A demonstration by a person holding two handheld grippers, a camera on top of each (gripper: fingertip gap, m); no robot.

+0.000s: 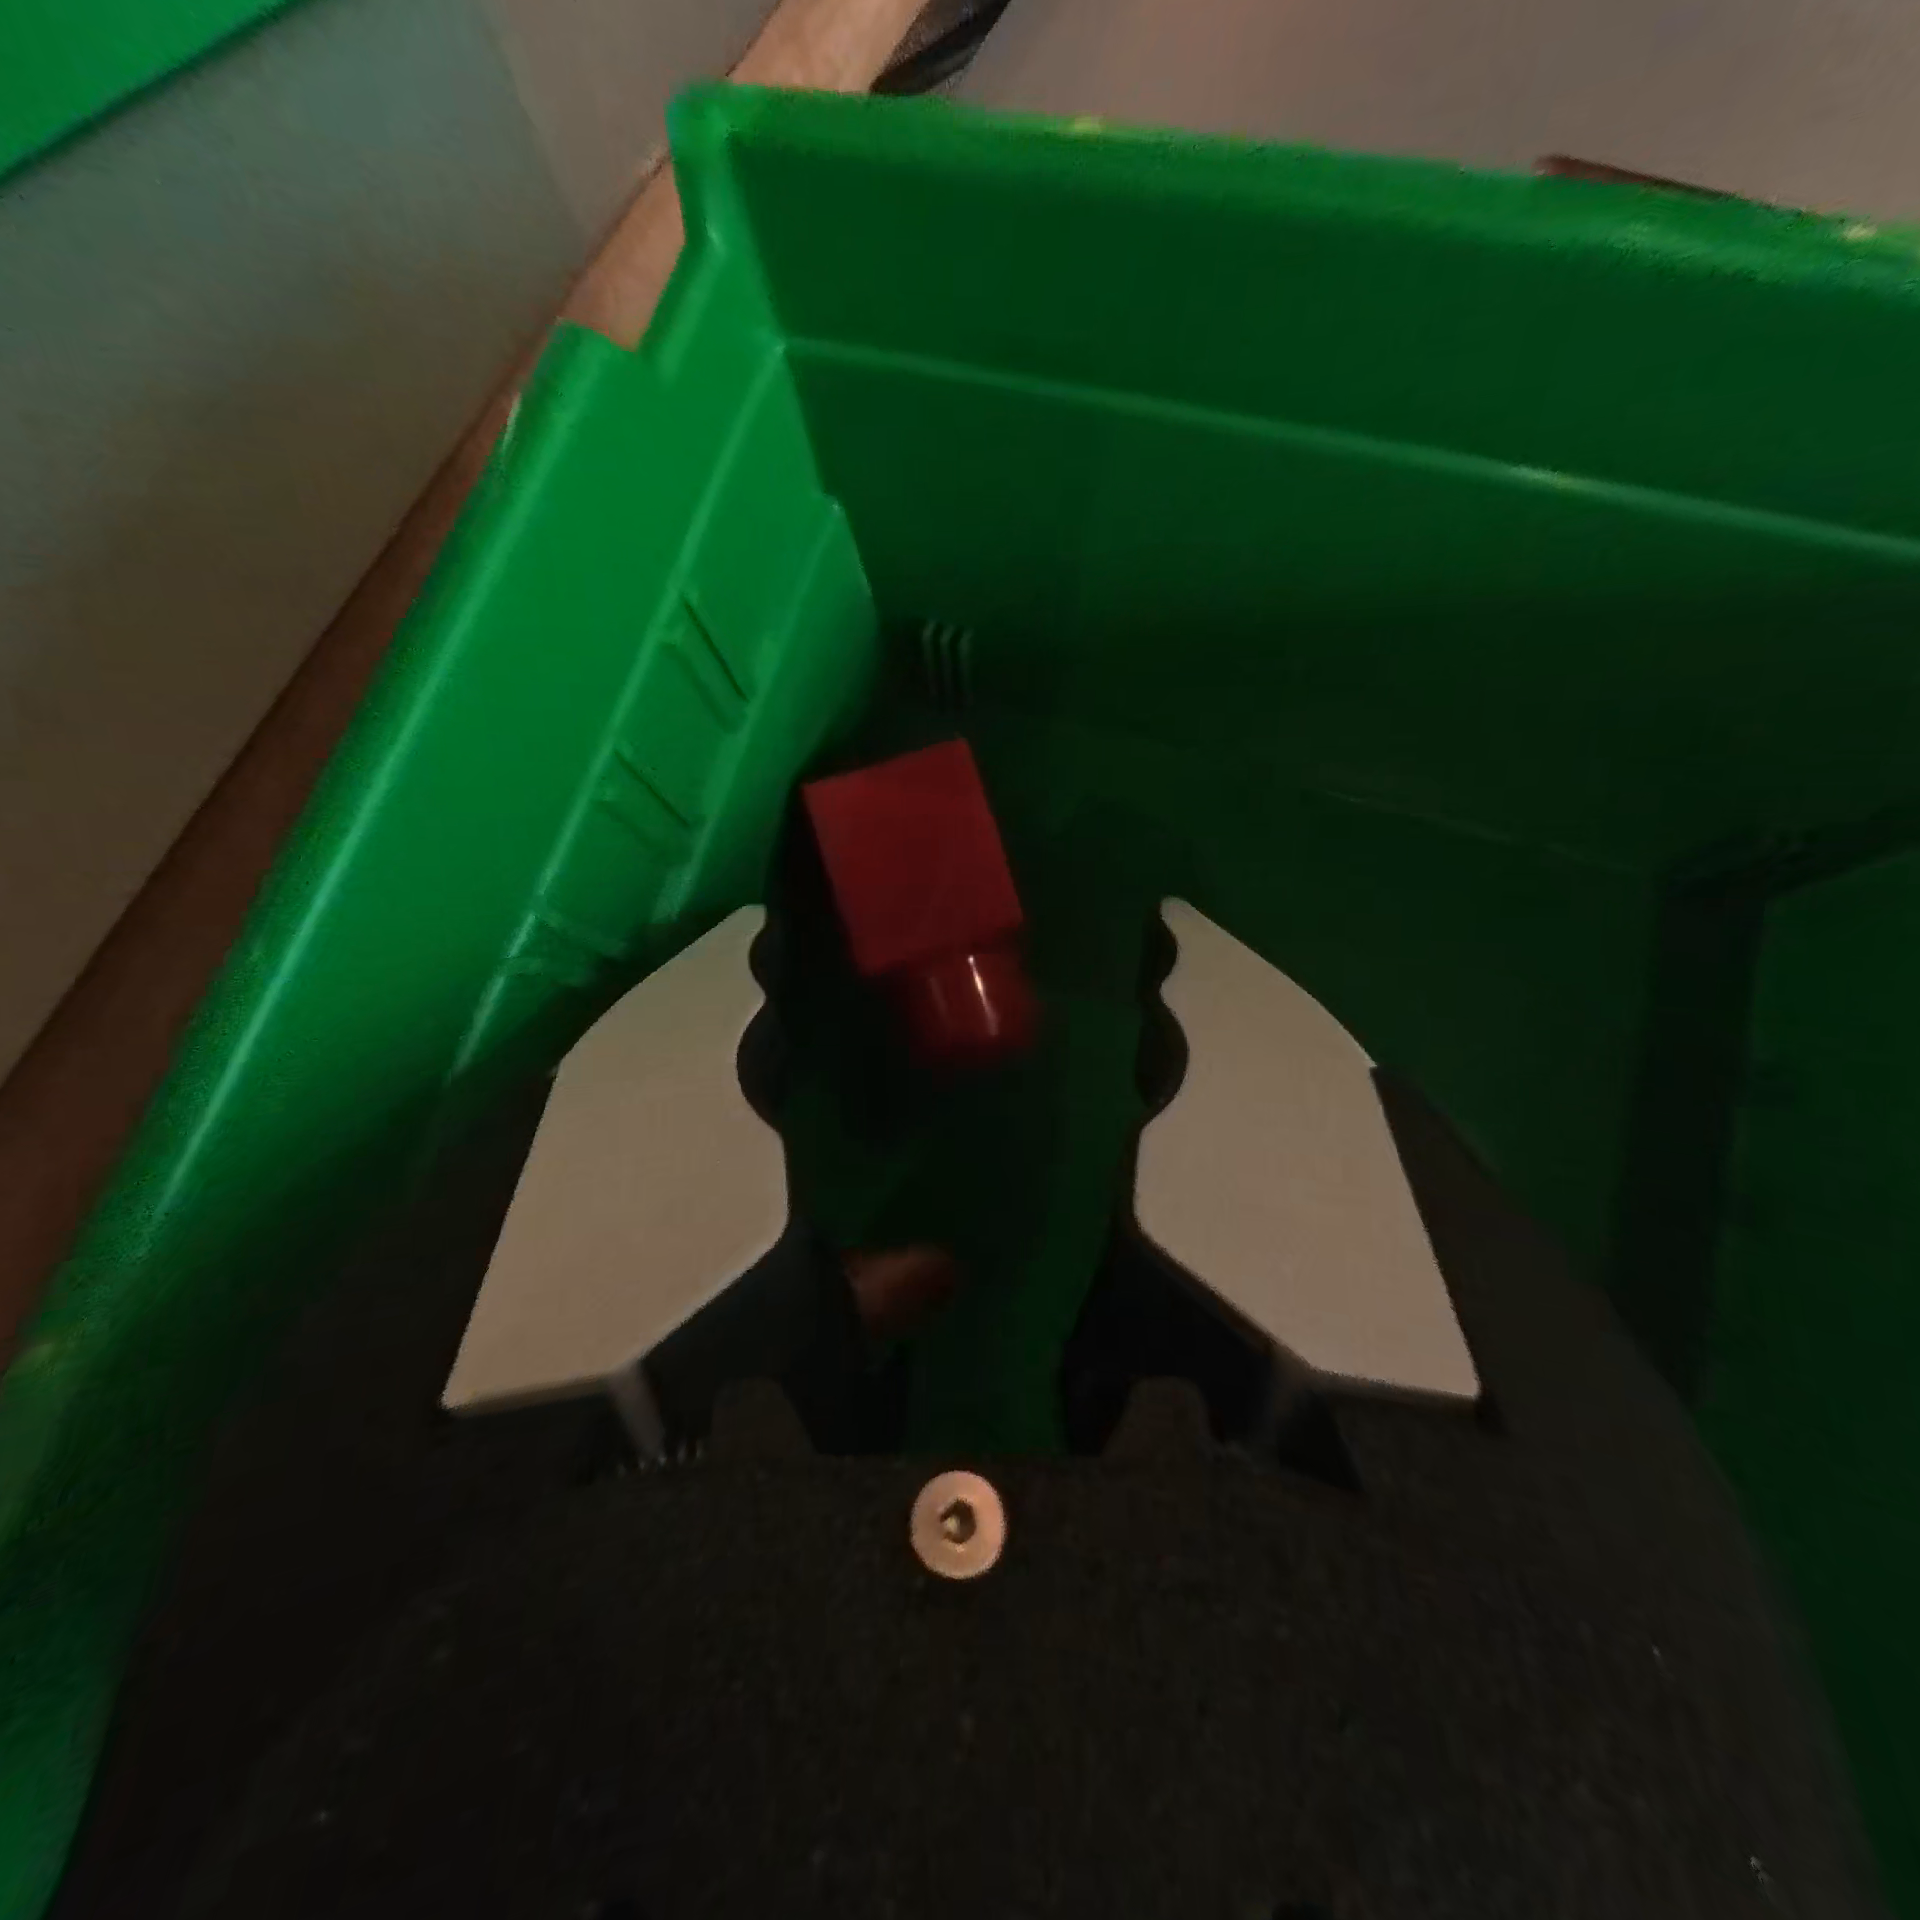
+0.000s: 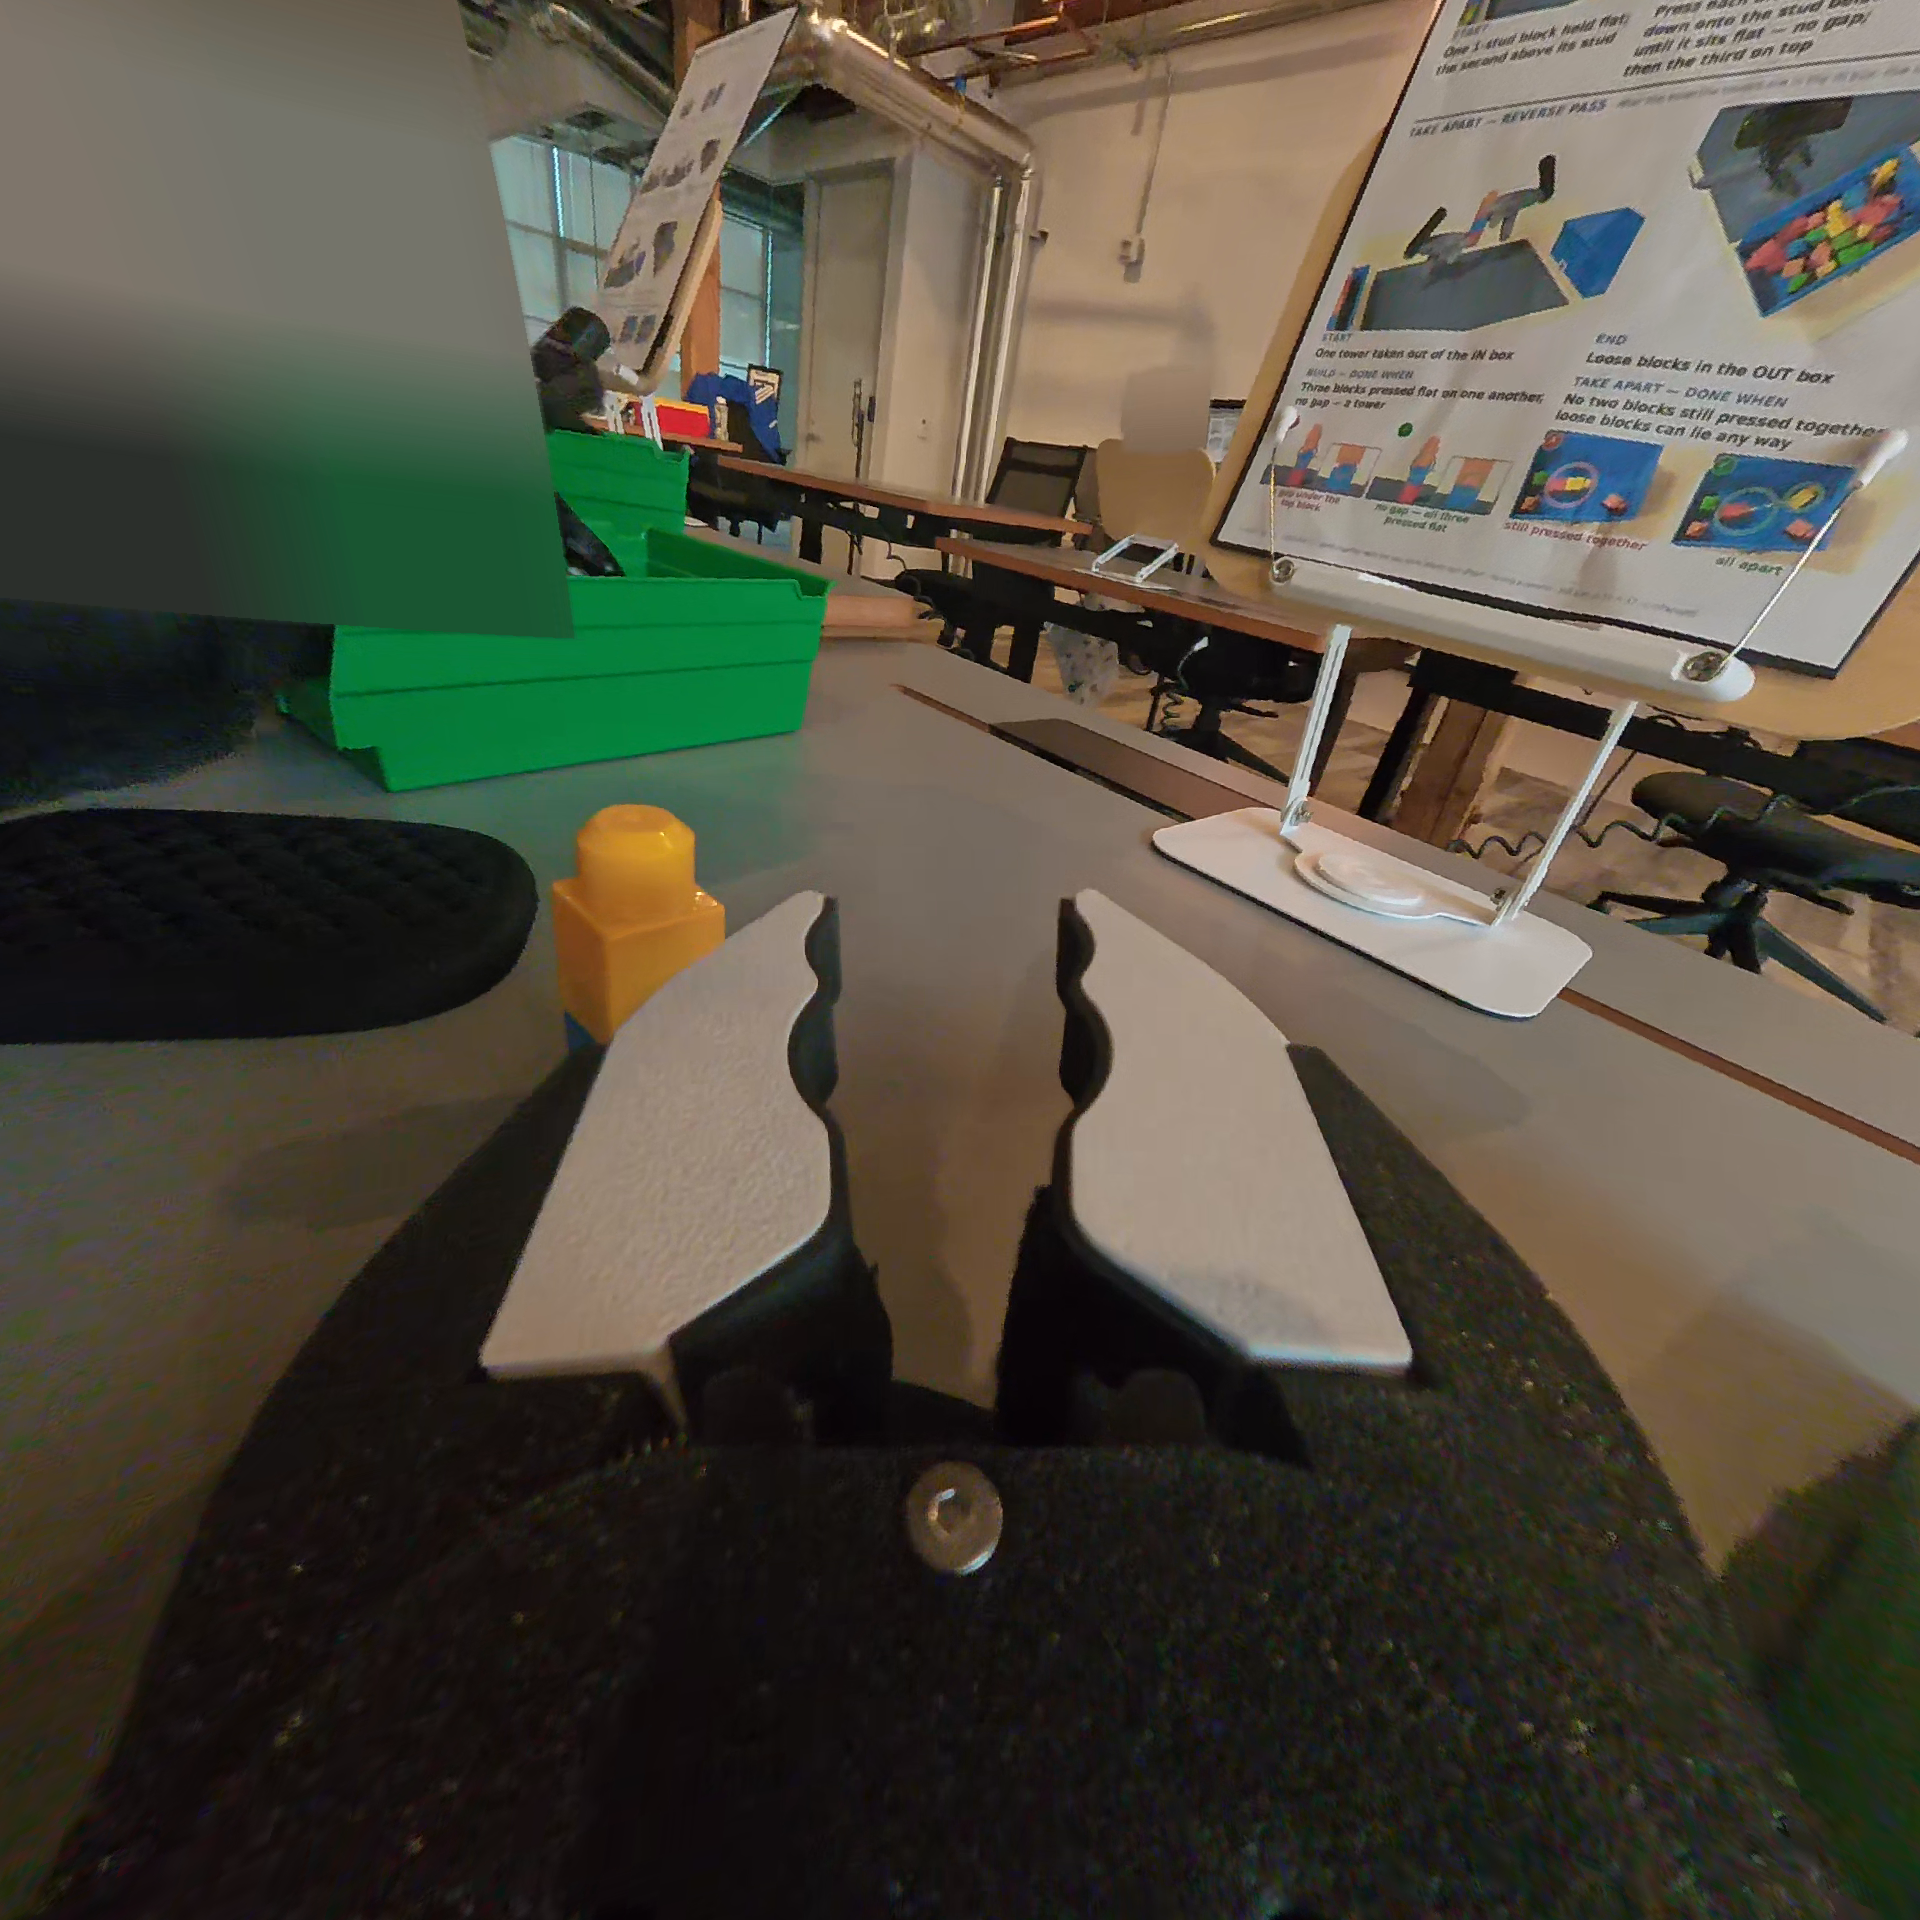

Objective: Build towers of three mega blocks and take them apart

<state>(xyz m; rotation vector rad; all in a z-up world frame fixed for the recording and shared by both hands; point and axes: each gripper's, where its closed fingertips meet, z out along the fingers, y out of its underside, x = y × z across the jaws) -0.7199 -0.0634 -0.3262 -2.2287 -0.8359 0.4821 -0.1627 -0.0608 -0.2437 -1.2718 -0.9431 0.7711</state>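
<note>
In the left wrist view my left gripper point(image 1: 961, 914) is open and reaches down into a green bin point(image 1: 1247, 436), near its far left corner. A red one-stud block point(image 1: 914, 868) lies on its side on the bin floor, its stud towards me, between and just beyond the fingertips; nothing grips it. In the right wrist view my right gripper point(image 2: 945, 909) is open and empty, low over the grey table point(image 2: 935, 790). A yellow one-stud block point(image 2: 634, 920) stands upright on a blue block point(image 2: 578, 1032), just left of my left finger point(image 2: 717, 1091).
Green bins point(image 2: 582, 675) stand stacked at the back left of the table. A black padded mat point(image 2: 239, 920) lies at the left. A white stand point(image 2: 1382, 904) holding an instruction board point(image 2: 1621, 343) sits at the right near the table's far edge. Desks and chairs lie beyond. Spacing between my two grippers at the tips: around 55 cm. Measured from the fingertips, the yellow one-stud block point(image 2: 634, 920) is 7 cm or so from the right gripper and 45 cm from the left.
</note>
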